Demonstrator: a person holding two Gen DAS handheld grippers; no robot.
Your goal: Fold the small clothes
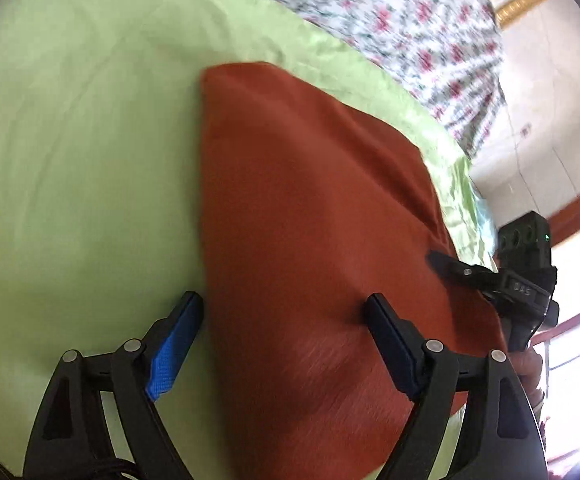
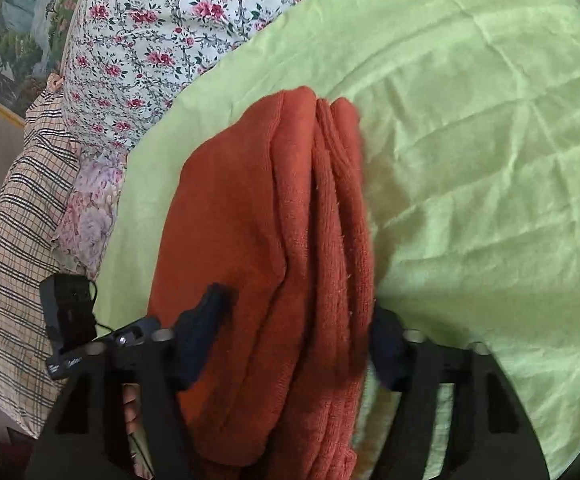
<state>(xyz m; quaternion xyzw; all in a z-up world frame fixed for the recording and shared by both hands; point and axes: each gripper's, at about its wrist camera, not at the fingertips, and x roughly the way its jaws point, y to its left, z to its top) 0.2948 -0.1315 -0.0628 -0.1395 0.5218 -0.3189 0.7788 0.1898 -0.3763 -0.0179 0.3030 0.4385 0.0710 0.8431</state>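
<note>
Folding of a rust-orange garment [image 1: 310, 216] on a light green sheet [image 1: 70, 160], seen from both wrist views. The garment is lying already doubled into several layers, its stacked edges [image 2: 330, 208] showing in the right view, and its long axis is running away from both tools toward the floral quilt [image 2: 142, 40]. The right gripper [image 2: 298, 344] is standing with its jaws spread wide, straddling the near end of the bundle; whether its pads are pressing the cloth cannot be told. The left gripper [image 1: 286, 344] is likewise gaping, one finger [image 1: 174, 344] resting over bare sheet just beside the garment's edge, the other over the cloth, holding nothing. Both tools are working at the same near end, the right appearing better centred on it for the next fold.
</note>
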